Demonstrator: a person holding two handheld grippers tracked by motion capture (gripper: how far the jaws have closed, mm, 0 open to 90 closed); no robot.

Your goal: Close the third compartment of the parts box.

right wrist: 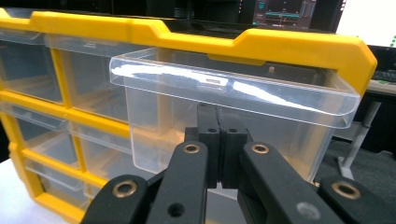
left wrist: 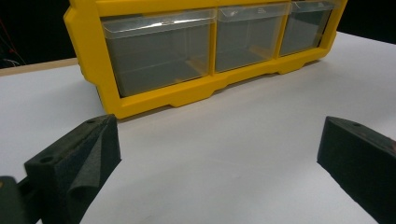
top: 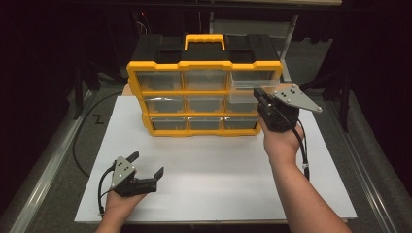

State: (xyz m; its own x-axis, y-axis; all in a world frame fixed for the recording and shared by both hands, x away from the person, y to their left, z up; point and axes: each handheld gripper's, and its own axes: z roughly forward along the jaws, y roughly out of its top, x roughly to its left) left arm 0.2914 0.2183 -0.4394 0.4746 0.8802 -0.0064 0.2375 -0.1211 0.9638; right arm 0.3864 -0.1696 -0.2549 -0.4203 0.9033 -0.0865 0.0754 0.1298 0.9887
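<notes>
Yellow plastic frames the organizer (top: 204,92), a black-topped cabinet with three rows of three clear drawers, standing at the far middle of the white board (top: 218,184). Its top-right drawer (right wrist: 233,100) sits pulled partway out, its lip overhanging the frame. The right gripper (right wrist: 218,140) is raised in front of that drawer, jaws pressed together just under its lip; whether they pinch the drawer front I cannot tell. The left gripper (top: 145,170) rests low on the board near the front left corner, well apart from the organizer, jaws spread wide and holding nothing.
</notes>
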